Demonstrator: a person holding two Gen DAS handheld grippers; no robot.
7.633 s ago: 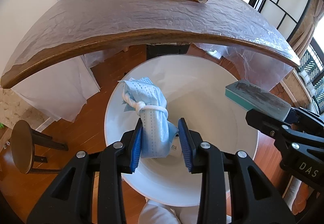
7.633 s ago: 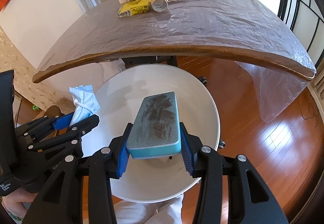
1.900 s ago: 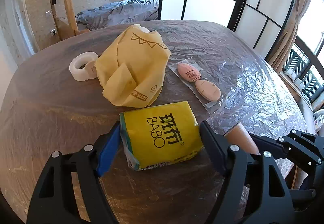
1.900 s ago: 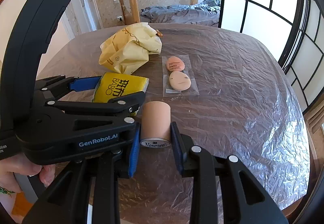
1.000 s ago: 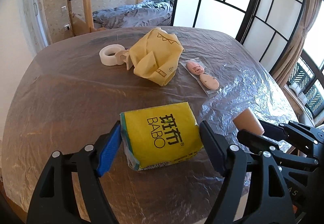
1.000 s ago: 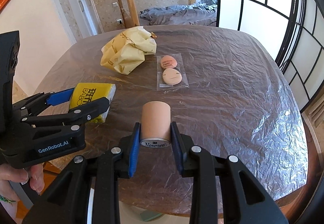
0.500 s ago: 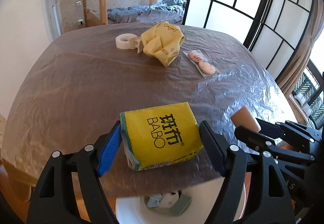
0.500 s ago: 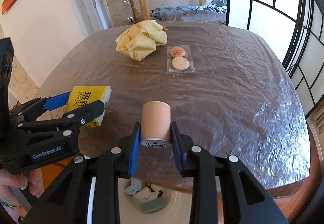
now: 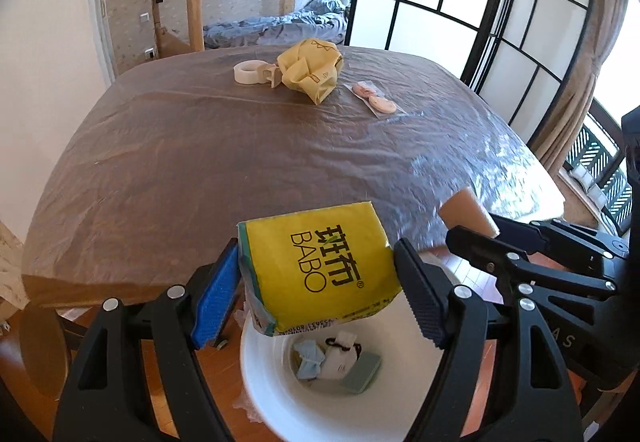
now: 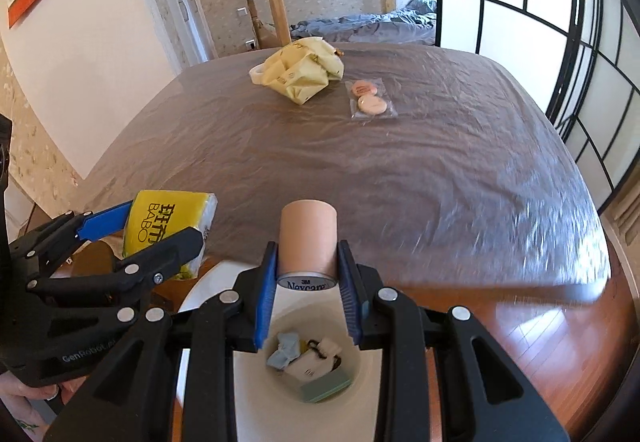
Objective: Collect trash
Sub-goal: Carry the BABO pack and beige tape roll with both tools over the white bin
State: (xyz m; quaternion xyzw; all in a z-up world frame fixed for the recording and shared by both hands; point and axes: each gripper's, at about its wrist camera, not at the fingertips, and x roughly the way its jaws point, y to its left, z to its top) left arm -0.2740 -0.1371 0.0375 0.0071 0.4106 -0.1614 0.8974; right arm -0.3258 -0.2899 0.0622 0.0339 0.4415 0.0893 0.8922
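The left tongs (image 9: 316, 296) are pinching a yellow tissue pack (image 9: 320, 266) over the near edge of the worktop (image 9: 224, 162), above a white bin (image 9: 280, 406) on the floor. The right tongs (image 10: 307, 296) are pinching a tan tape roll (image 10: 307, 242) just to the right, also above the bin. Inside the bin are lying a blue mask (image 10: 285, 354), a white item and a green sponge (image 10: 326, 388). On the far side of the worktop are sitting a crumpled yellow bag (image 10: 304, 72), a packet of pink sponges (image 10: 370, 100) and a white tape ring (image 9: 248, 72).
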